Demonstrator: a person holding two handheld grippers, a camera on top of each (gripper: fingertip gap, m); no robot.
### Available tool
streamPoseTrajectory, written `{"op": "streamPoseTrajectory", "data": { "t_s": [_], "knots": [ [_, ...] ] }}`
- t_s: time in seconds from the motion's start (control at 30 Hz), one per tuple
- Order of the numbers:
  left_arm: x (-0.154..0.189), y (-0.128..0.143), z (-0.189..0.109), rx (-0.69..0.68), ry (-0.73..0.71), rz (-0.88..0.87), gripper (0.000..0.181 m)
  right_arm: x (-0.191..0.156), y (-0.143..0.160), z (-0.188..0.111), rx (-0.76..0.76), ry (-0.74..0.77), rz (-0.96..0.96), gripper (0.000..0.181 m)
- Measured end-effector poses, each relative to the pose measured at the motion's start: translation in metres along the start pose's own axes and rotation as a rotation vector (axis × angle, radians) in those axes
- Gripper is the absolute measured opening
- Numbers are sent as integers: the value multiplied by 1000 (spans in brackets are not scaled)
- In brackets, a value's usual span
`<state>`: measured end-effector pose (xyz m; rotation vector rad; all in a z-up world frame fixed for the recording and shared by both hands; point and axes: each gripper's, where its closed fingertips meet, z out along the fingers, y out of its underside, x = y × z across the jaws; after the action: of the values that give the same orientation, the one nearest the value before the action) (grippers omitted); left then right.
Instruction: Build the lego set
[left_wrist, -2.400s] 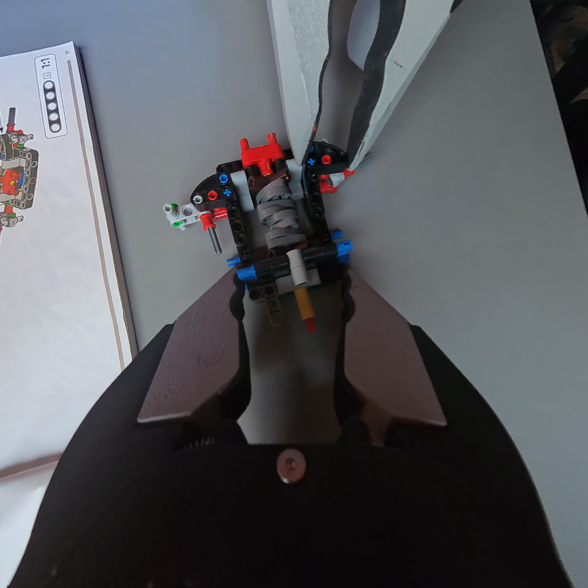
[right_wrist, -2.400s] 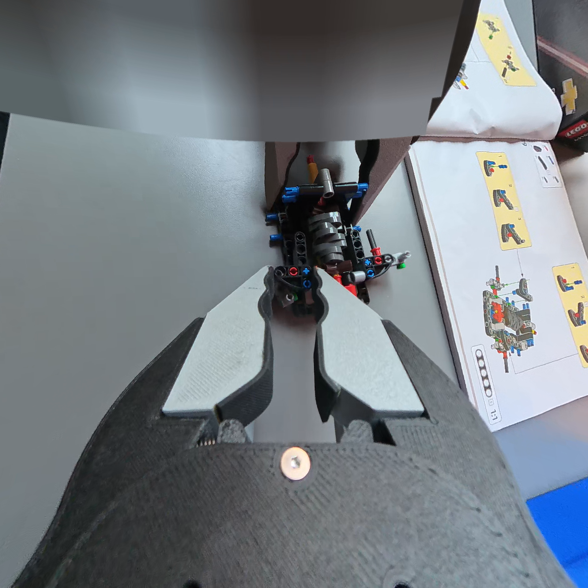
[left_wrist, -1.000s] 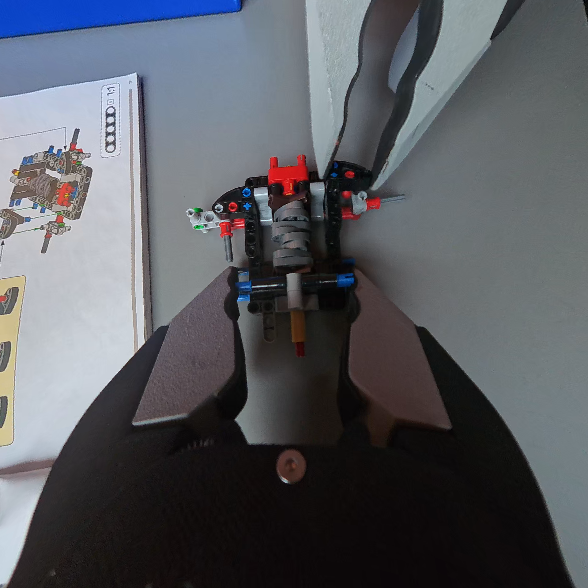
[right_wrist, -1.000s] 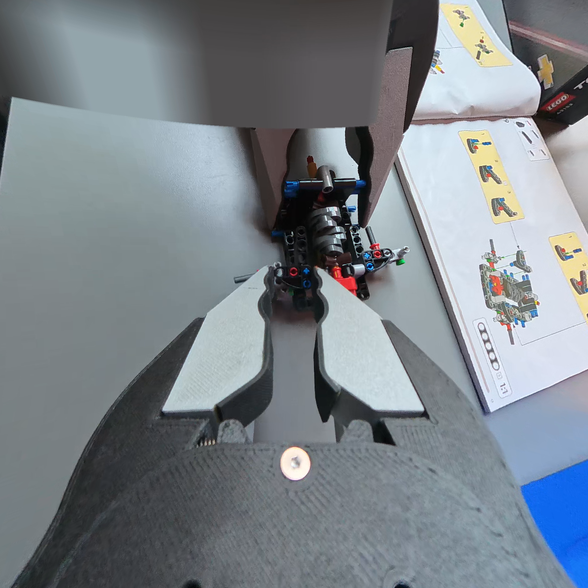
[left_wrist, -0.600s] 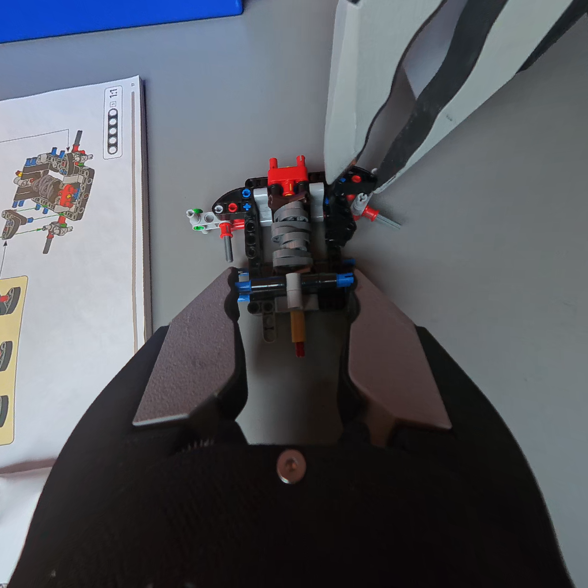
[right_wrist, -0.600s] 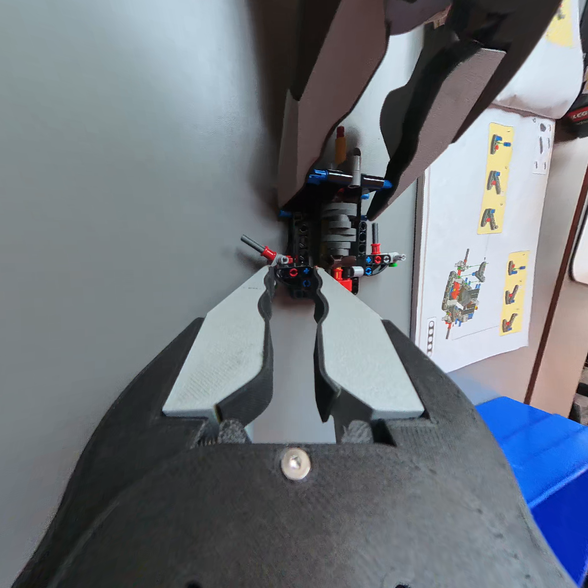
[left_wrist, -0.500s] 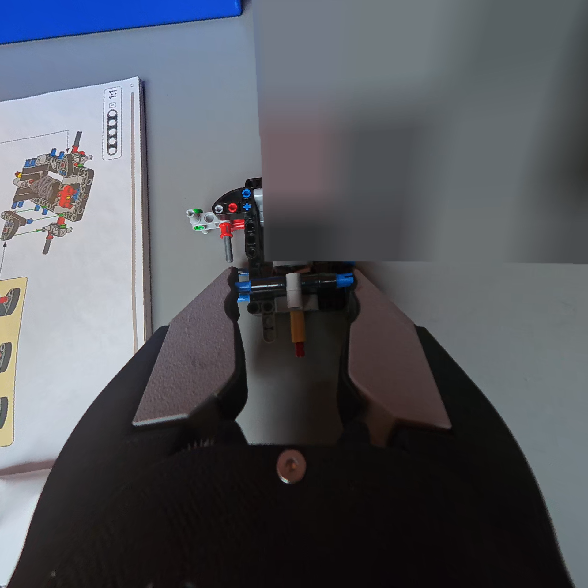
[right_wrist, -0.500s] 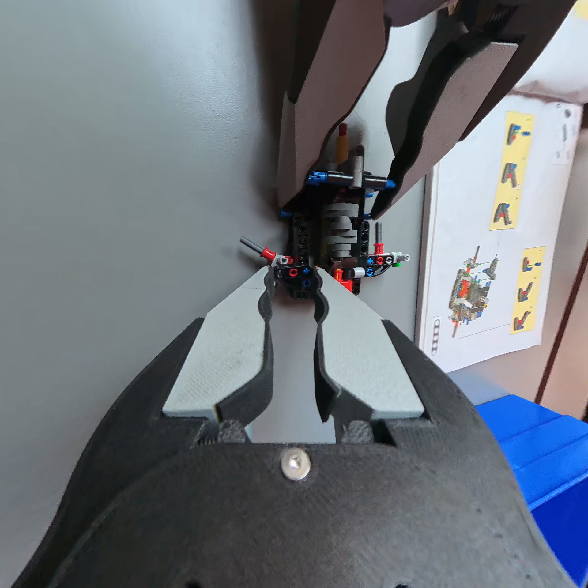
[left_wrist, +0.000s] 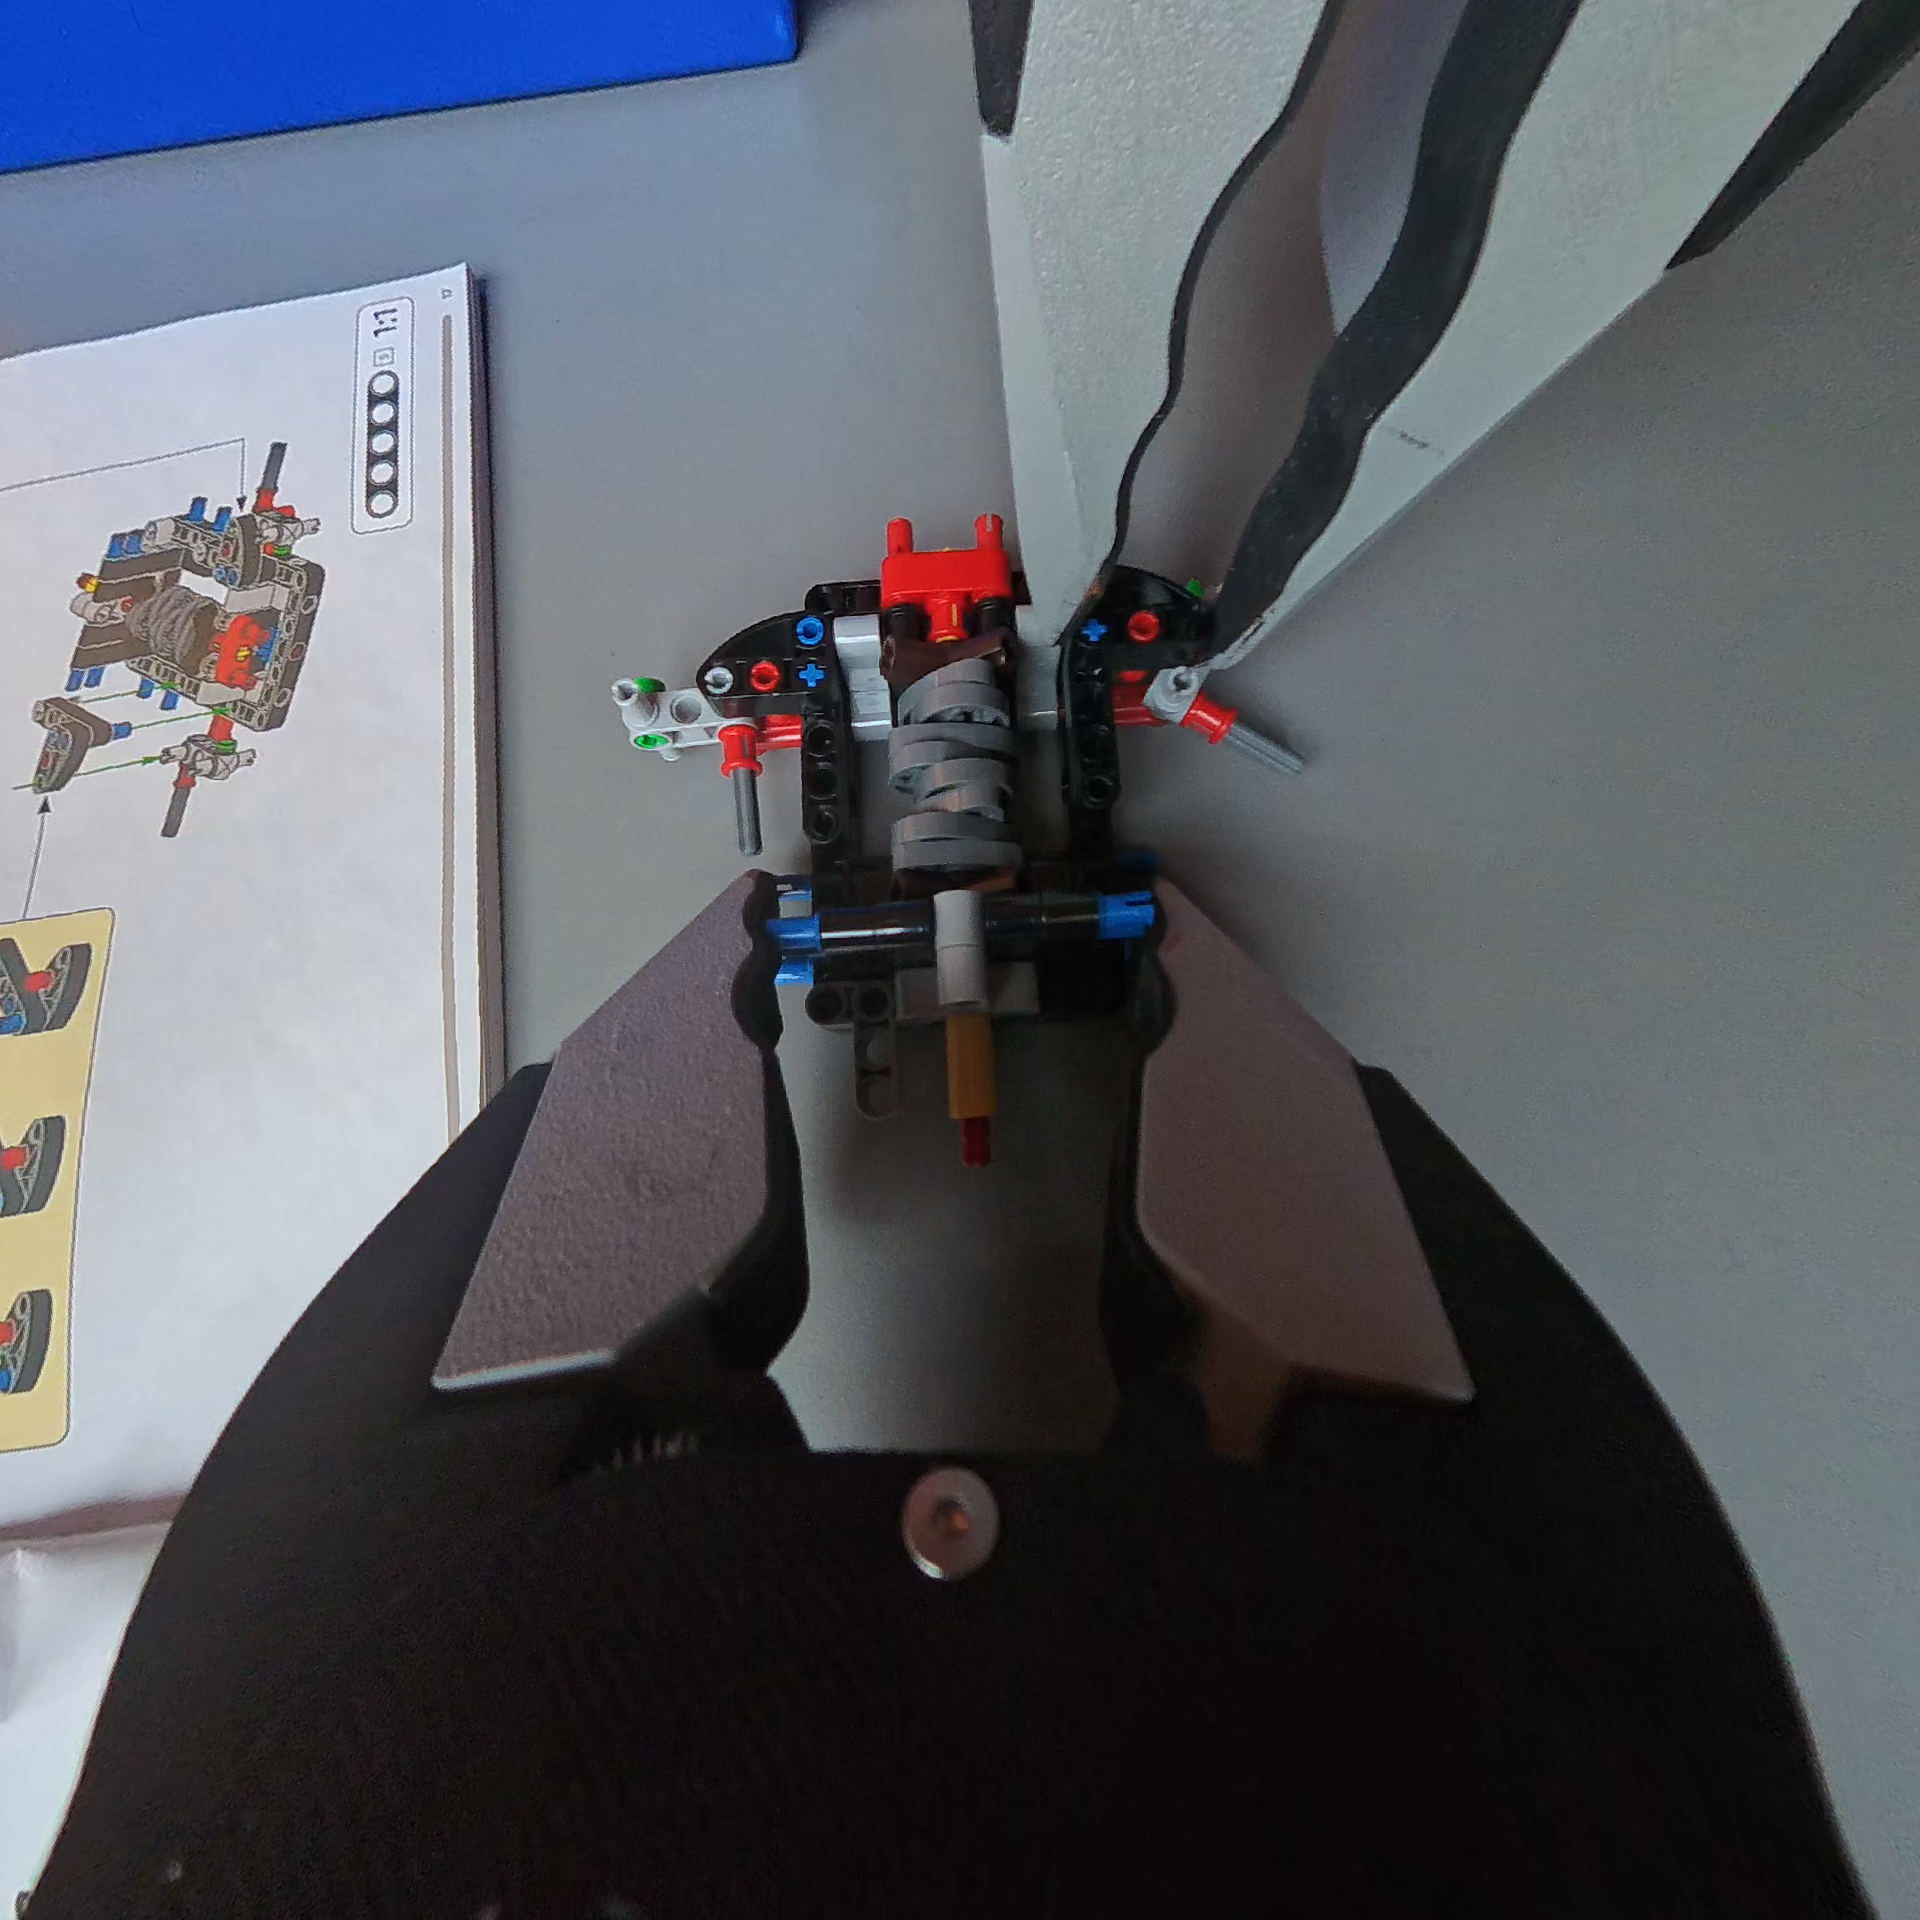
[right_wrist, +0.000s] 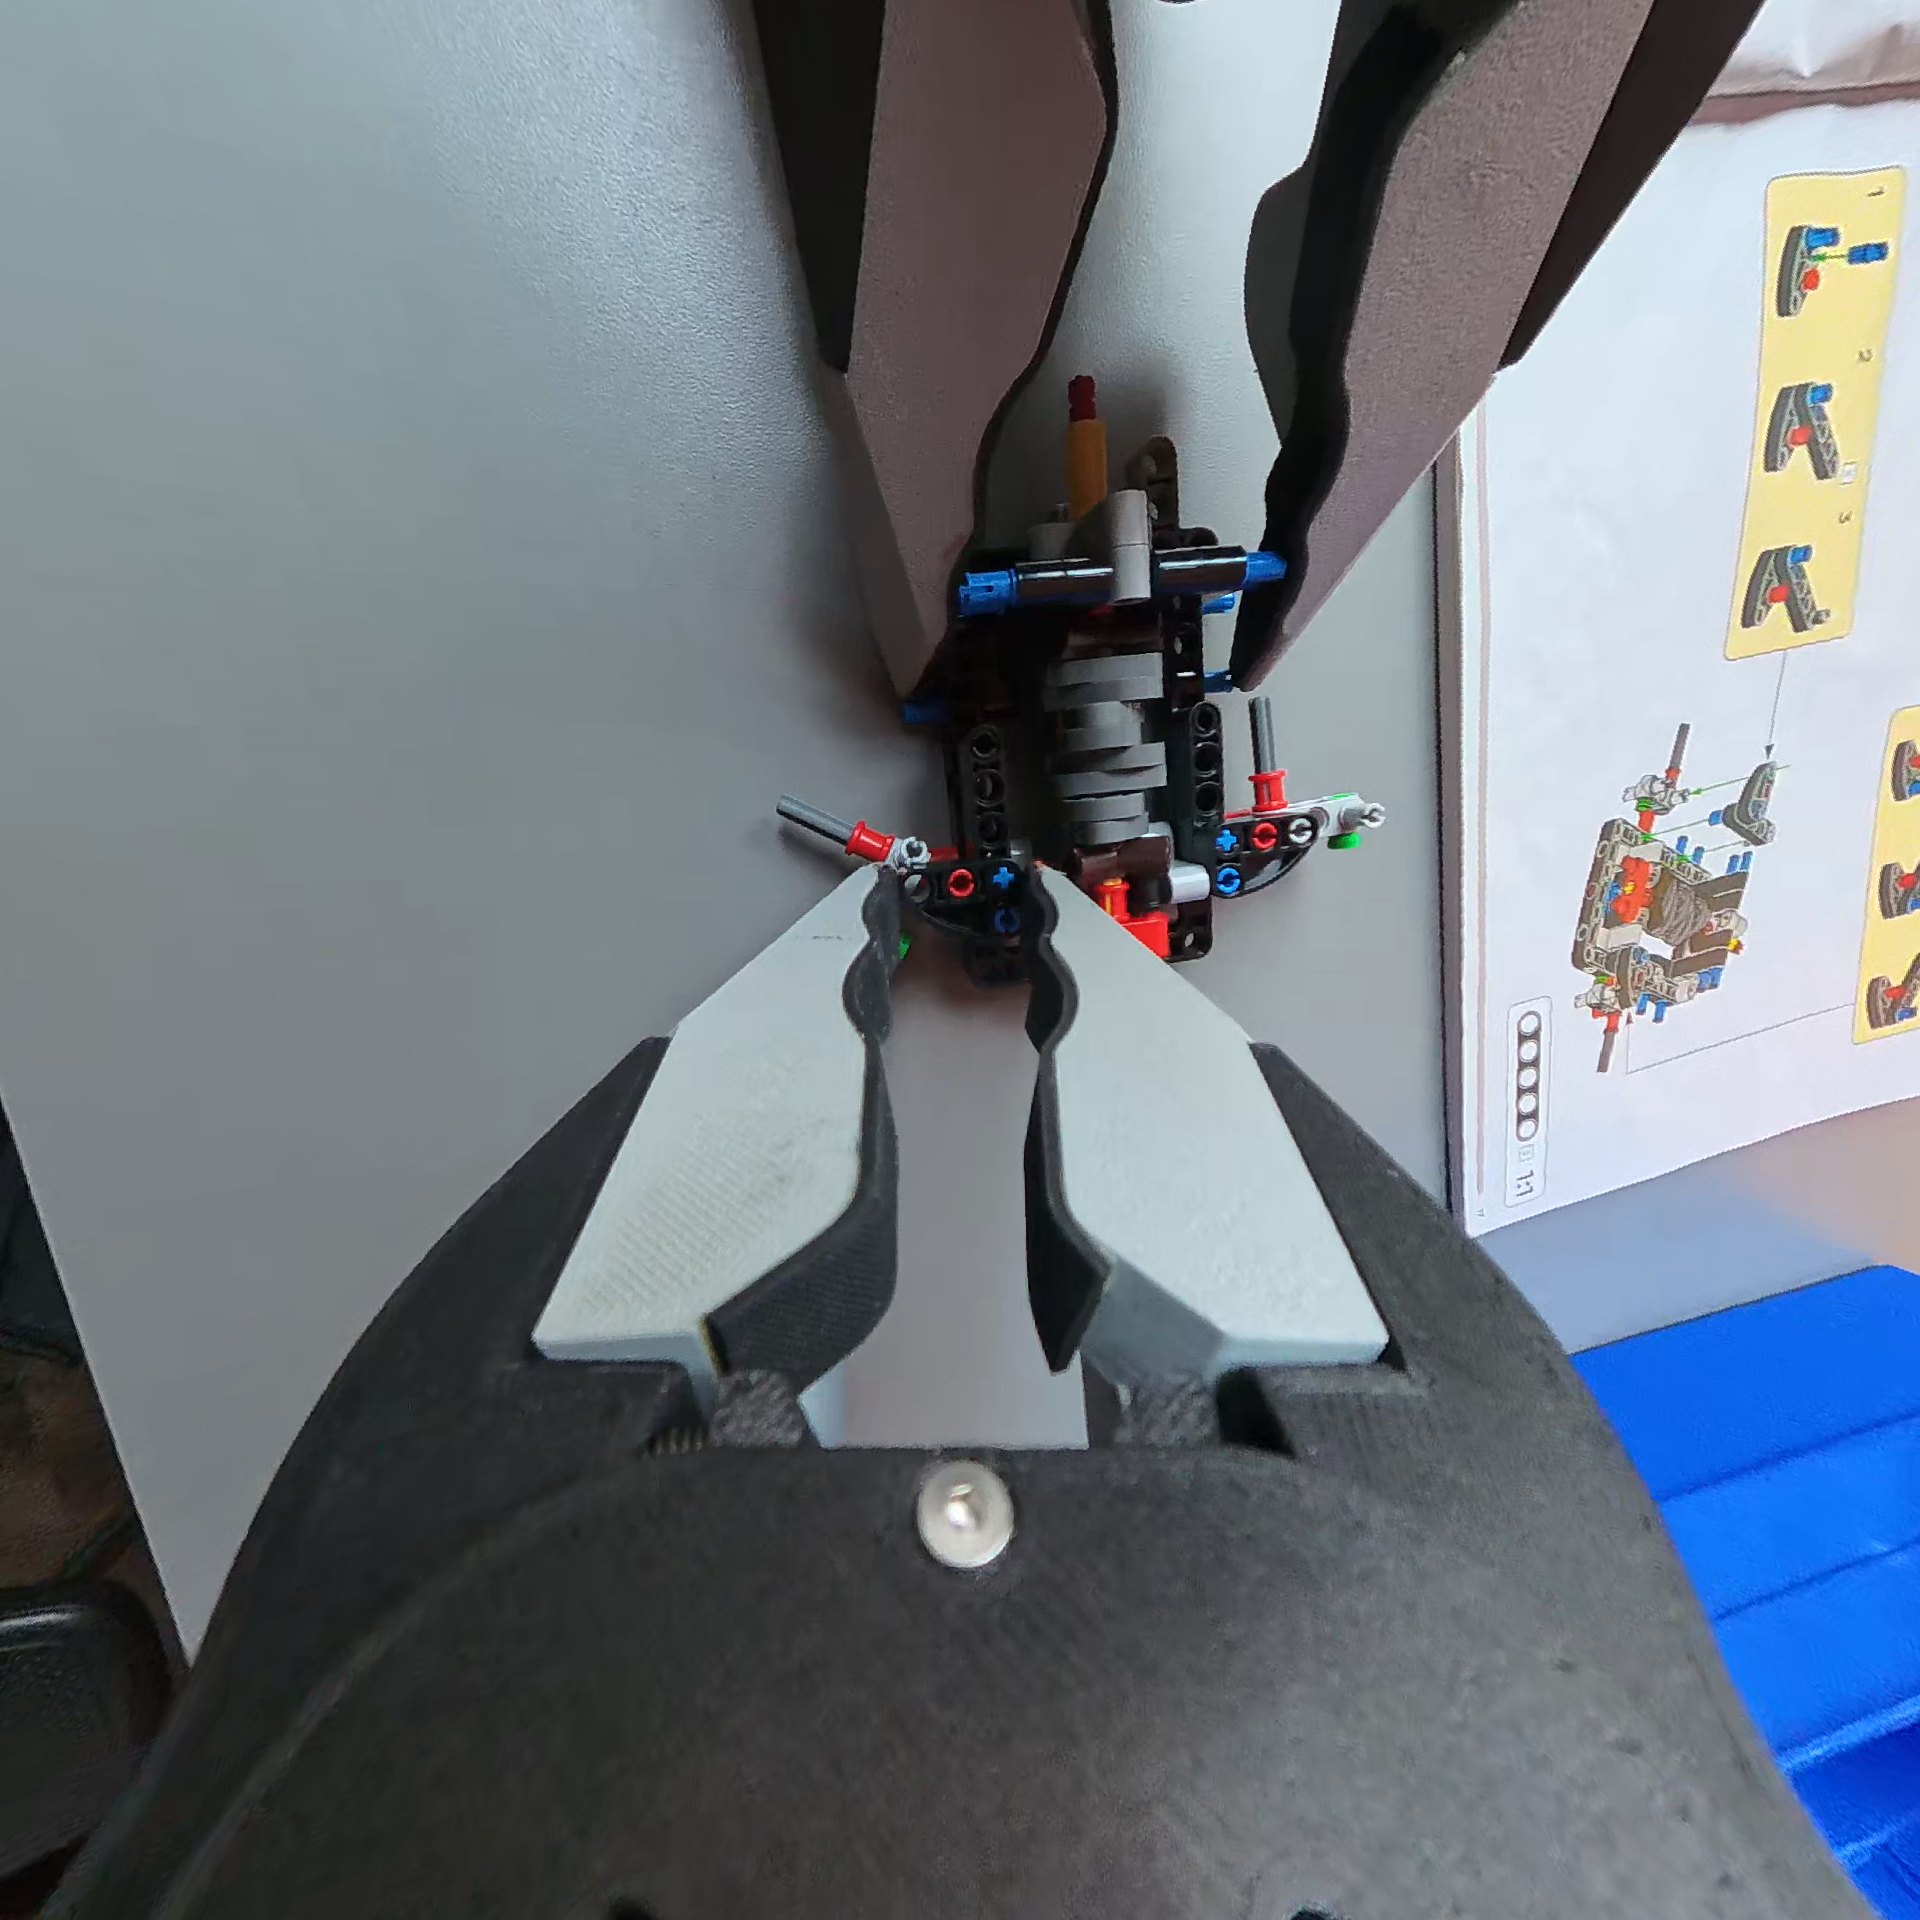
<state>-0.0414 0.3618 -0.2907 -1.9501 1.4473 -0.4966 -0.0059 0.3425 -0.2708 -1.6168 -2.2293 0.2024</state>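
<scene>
An open instruction booklet (left_wrist: 260, 790) lies on the grey desk (left_wrist: 1558, 935) left of the Lego frame (left_wrist: 956, 790), with a blue bin (left_wrist: 395, 62) beyond it. The left claw (left_wrist: 956, 935) clamps the frame's near end across the blue-tipped black axle (left_wrist: 961, 920). At the frame's far right corner, the right claw (right_wrist: 961, 904) is closed on a curved black beam (right_wrist: 971, 888). A grey rod with a red bush (left_wrist: 1236, 732) juts from the frame just right of that beam.
</scene>
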Motion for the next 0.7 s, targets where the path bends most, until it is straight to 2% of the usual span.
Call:
{"op": "streamPoseTrajectory", "data": {
  "t_s": [0.17,0.7],
  "knots": [
    [0,0,0,-2,-6,0,66,0,1,0,2,-68,24,21],
    [0,0,-1,-1,-12,-19,65,0,2,2,-30,-124,-46,21]
  ]
}}
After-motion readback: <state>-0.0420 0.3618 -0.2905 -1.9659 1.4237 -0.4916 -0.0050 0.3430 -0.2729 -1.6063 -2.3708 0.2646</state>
